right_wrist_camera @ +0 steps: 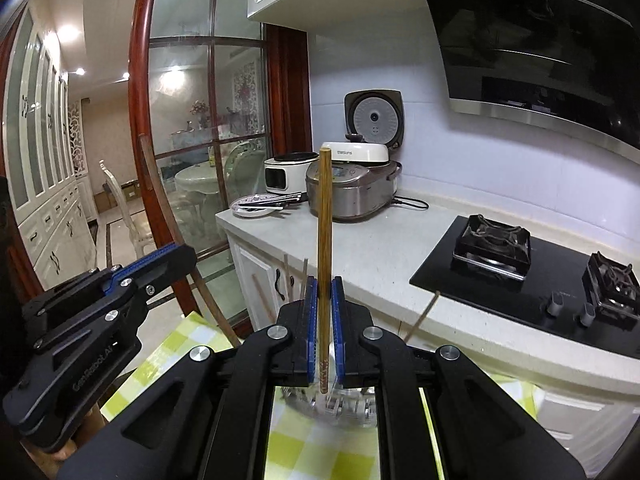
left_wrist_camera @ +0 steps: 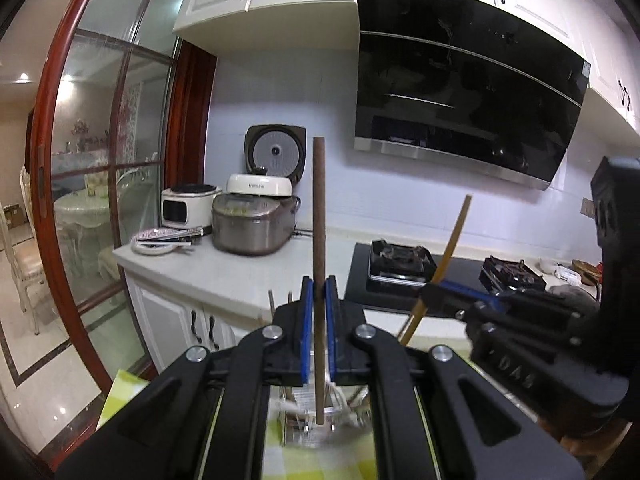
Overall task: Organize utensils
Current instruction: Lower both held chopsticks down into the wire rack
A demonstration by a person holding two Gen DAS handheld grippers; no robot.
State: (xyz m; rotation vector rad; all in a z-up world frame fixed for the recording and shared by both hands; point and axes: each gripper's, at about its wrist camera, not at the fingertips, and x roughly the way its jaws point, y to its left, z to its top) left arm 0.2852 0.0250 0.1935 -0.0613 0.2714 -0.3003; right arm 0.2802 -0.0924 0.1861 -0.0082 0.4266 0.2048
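Both grippers point slightly downward: left gripper [left_wrist_camera: 319, 292] clamps 1 upright dark chopstick [left_wrist_camera: 319, 216], right gripper [right_wrist_camera: 324, 292] 1 bamboo chopstick [right_wrist_camera: 325, 220], above the checked tablecloth [right_wrist_camera: 320, 448].

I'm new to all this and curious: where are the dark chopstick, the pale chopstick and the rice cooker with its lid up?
dark chopstick [left_wrist_camera: 319, 216], left wrist view, mid-shaft.
pale chopstick [right_wrist_camera: 324, 216], right wrist view, mid-shaft.
rice cooker [right_wrist_camera: 352, 196], right wrist view, metal body.
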